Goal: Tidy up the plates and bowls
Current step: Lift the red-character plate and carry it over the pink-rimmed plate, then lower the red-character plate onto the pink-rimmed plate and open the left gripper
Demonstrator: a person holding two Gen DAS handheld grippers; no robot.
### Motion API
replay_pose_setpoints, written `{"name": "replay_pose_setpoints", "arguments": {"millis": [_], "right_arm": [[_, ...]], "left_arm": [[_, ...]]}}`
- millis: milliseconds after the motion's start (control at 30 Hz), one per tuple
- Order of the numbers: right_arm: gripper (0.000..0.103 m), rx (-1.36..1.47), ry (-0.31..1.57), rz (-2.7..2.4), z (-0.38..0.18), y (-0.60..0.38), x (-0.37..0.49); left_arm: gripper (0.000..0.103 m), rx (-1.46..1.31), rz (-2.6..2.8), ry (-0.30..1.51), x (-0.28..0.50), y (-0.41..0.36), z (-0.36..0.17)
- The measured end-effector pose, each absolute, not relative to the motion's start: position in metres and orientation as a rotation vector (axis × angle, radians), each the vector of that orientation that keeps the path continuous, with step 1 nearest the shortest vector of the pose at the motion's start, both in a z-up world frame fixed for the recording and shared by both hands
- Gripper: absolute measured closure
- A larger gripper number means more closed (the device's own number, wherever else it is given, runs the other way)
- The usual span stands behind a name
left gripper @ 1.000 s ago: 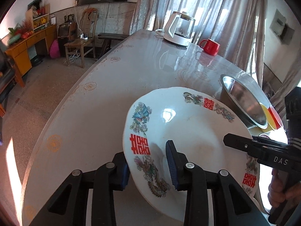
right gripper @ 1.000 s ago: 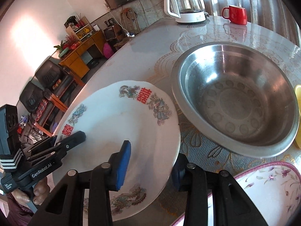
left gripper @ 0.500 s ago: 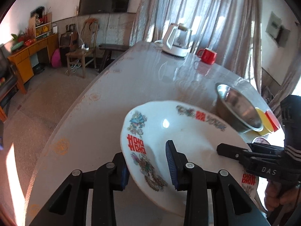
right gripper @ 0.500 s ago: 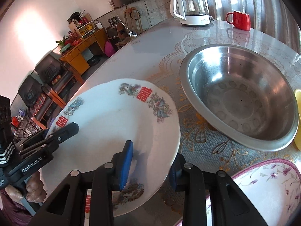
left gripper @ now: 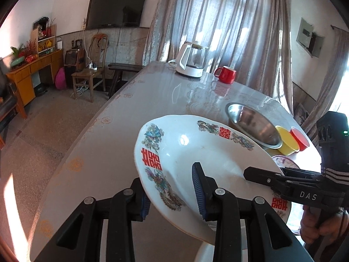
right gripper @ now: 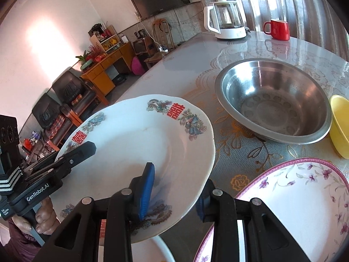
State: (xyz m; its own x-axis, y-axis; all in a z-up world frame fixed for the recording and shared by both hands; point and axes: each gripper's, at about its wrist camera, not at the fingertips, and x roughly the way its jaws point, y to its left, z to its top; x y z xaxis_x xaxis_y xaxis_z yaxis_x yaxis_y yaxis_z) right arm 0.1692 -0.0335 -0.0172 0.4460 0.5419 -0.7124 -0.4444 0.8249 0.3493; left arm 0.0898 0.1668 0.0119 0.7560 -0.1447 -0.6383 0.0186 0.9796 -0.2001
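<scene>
A white plate (left gripper: 196, 148) with red characters and bird patterns hangs tilted above the table, held from both sides. My left gripper (left gripper: 171, 194) is shut on its near-left rim, one blue pad on top and one beneath. My right gripper (right gripper: 172, 196) is shut on the opposite rim of the same plate (right gripper: 135, 142). Each gripper shows in the other's view: the right gripper (left gripper: 261, 174) reaches in from the right, the left gripper (right gripper: 87, 148) from the left. Part of another white rim (right gripper: 161, 246) shows below the held plate.
A steel bowl (right gripper: 274, 100) sits on the table beyond the plate, with a yellow bowl (right gripper: 340, 122) and a red bowl (left gripper: 300, 136) beside it. A pink-rimmed floral plate (right gripper: 294, 196) lies near right. A kettle (left gripper: 192, 61) and red mug (left gripper: 225, 74) stand at the far end.
The plate has risen off the table with both grippers and tilted. The right gripper's jaws have narrowed onto the rim. The view now shows more of the room.
</scene>
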Motion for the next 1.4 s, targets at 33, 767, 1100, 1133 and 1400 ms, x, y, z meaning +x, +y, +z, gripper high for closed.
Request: {"name": "replay_pose_setpoints", "arguments": {"millis": [33, 767, 1100, 1133, 1400], "right_arm": [[0.070, 0.123, 0.917, 0.615, -0.015, -0.037, 0.165], [0.070, 0.256, 0.853, 0.444, 0.003, -0.169, 0.079], [0.070, 0.292, 0.913, 0.322, -0.023, -0.205, 0.081], [0.070, 0.293, 0.915, 0.315, -0.025, -0.207, 0.082], [0.070, 0.294, 0.914, 0.270, -0.027, -0.220, 0.086]], "left_arm": [[0.069, -0.184, -0.094, 0.701, 0.086, 0.165, 0.015], [0.067, -0.141, -0.350, 0.728, 0.037, 0.030, 0.026], [0.067, -0.125, -0.387, 0.852, 0.054, -0.006, -0.001], [0.067, -0.122, -0.391, 0.867, 0.057, -0.009, -0.003], [0.064, -0.088, -0.382, 0.898, 0.059, -0.017, -0.010]]}}
